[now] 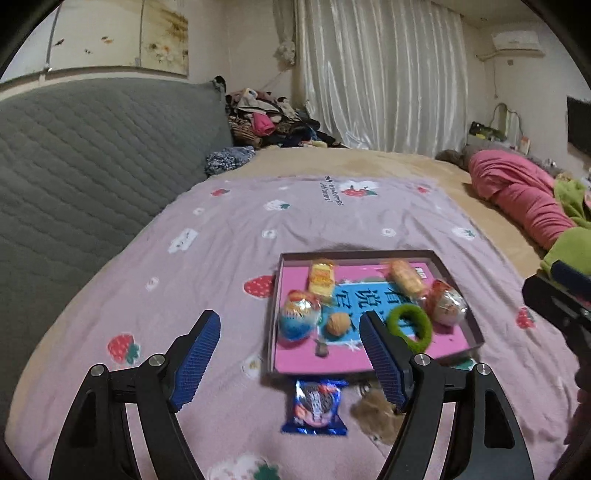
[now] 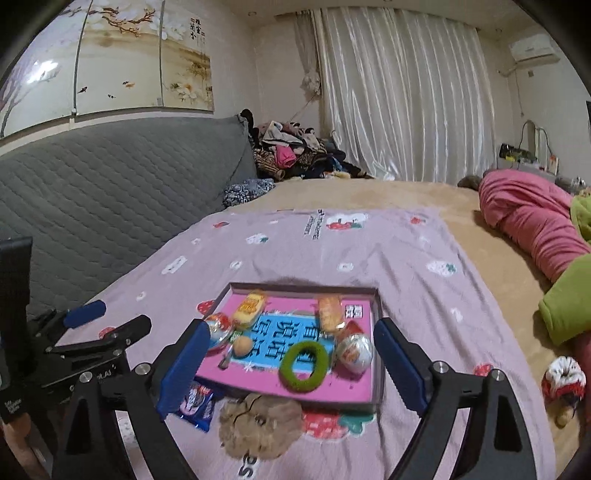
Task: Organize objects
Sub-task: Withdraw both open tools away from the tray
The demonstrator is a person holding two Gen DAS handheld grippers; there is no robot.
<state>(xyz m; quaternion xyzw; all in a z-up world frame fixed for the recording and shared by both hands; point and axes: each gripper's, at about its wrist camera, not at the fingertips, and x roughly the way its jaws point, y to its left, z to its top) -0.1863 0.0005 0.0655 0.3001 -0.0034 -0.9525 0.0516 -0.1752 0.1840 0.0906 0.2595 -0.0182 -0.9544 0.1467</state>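
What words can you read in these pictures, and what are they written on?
"有说", part of large upside-down characters on the pink tray; the rest is covered.
"...OLAI", partly hidden, on the left gripper.
Print on the strawberry bedsheet: too blurred to read.
Calligraphy on the wall painting: too small.
Blue snack packet and foil eggs: lettering blurred.

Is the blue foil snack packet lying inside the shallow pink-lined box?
No, the blue foil snack packet lies on the lilac strawberry-print blanket just outside the near wall of the shallow pink-lined box.
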